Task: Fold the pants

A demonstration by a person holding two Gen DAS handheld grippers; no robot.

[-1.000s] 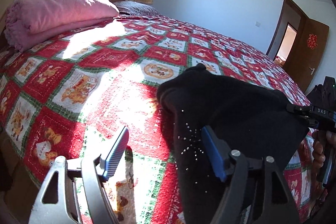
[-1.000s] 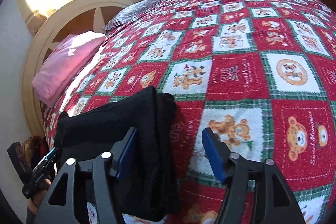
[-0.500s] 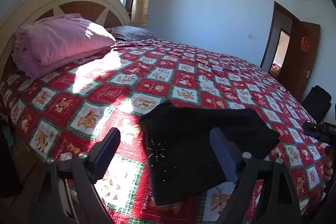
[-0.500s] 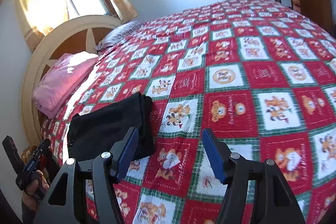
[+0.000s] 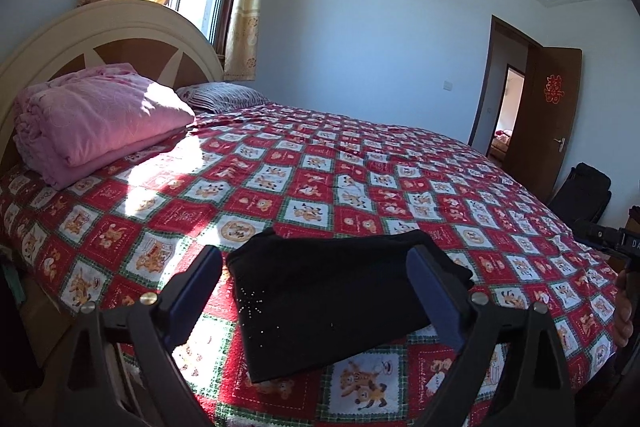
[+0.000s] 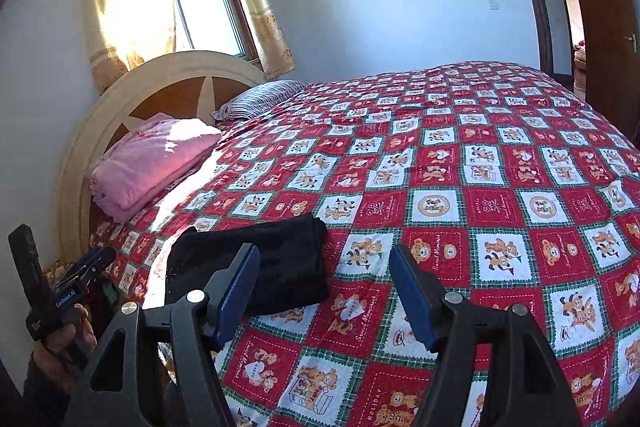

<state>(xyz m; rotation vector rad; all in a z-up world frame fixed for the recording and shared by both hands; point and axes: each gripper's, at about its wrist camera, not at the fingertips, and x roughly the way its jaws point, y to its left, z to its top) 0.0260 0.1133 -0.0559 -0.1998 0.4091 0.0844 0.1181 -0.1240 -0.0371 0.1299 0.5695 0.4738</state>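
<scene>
Pants [image 5: 336, 299] lie folded, lower centre; left gripper [image 5: 316, 287] and right gripper [image 6: 324, 291] both opening, nothing pinched; back off without snagging the fold.

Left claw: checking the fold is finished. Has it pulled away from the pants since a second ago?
Yes. The left claw has risen and backed off the black pants; headboard sits lower now.

Pants [image 5: 336, 299]: matt black cloth. Bedspread [image 5: 360, 163]: printed cotton-like cloth. Headboard [image 5: 120, 31]: smooth painted wood. Blanket [image 5: 100, 115]: soft fleecy.

Pants [image 5: 336, 299] near edge behind blue fingers [image 5: 434, 291]; right hand [image 5: 624, 311] cut off by frame.
</scene>
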